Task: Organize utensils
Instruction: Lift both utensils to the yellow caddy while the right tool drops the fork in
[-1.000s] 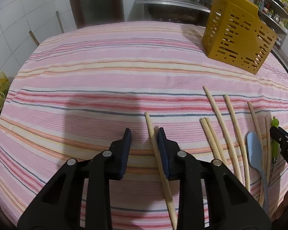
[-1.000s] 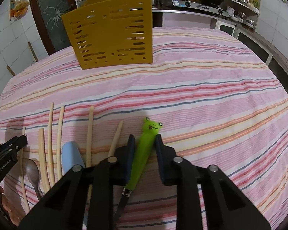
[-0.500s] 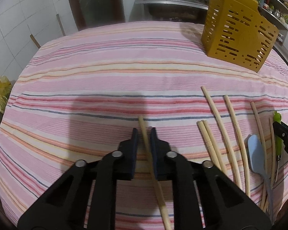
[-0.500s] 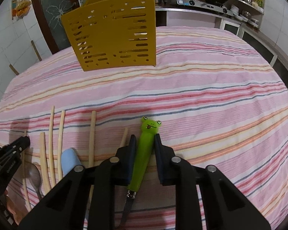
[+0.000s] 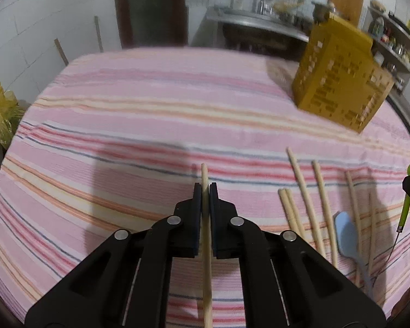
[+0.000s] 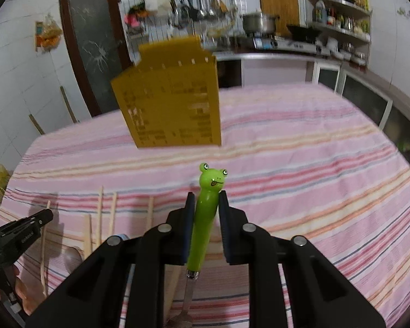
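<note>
Transport step, it seems: left gripper (image 5: 205, 191) pinches a chopstick (image 5: 206, 259), right gripper (image 6: 207, 199) pinches the frog-handled utensil (image 6: 205, 218); next, both need carrying to the yellow holder (image 6: 172, 104).

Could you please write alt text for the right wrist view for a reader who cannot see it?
The right tool is shut on a green frog-handled utensil, its metal end pointing back toward the camera. Beyond it, a perforated yellow utensil holder stands on the pink striped tablecloth, with wooden chopsticks lying at left.

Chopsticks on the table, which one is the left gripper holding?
The lone chopstick farthest left, pinched in the left gripper; the other chopsticks lie loose.
</note>
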A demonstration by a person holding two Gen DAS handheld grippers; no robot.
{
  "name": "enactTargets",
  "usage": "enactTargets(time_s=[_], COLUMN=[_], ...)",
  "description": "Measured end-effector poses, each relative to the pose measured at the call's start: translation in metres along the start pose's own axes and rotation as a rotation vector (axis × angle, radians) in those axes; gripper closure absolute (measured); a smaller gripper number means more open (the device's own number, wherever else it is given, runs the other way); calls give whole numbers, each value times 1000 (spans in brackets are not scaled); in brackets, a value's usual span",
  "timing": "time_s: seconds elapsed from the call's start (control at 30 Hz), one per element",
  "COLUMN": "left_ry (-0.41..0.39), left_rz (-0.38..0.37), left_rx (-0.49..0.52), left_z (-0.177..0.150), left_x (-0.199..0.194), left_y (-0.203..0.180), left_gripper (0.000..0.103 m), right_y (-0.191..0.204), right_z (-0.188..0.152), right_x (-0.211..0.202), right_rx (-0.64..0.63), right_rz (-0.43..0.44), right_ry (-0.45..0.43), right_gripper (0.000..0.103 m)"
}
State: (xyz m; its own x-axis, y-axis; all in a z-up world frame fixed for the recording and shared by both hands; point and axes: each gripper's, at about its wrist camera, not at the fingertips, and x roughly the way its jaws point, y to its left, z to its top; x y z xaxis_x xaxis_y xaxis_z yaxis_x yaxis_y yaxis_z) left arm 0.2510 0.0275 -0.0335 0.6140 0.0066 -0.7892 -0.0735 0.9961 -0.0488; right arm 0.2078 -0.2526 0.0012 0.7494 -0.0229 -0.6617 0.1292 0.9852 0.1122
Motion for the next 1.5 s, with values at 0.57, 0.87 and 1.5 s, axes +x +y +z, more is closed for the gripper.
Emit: enactTargets(time_s=[0.57,0.87,1.5], left_ry=[-381,-464,-625], left_rz=[-68,-82,-141], left_rx=[-10,8,102], left_z=[23,38,111], left_x=[-111,-119,-164], left_y=[-3,-17,-67], left_gripper=[99,99,99], right_y=[1,-10,-4], right_z=[25,35,106], right_x=[-49,-47,-66], right_rx=[-70,-40,-28], right_rz=[-10,-9,-64], right_ry=[-205,-231,-328], right_gripper=[87,88,89])
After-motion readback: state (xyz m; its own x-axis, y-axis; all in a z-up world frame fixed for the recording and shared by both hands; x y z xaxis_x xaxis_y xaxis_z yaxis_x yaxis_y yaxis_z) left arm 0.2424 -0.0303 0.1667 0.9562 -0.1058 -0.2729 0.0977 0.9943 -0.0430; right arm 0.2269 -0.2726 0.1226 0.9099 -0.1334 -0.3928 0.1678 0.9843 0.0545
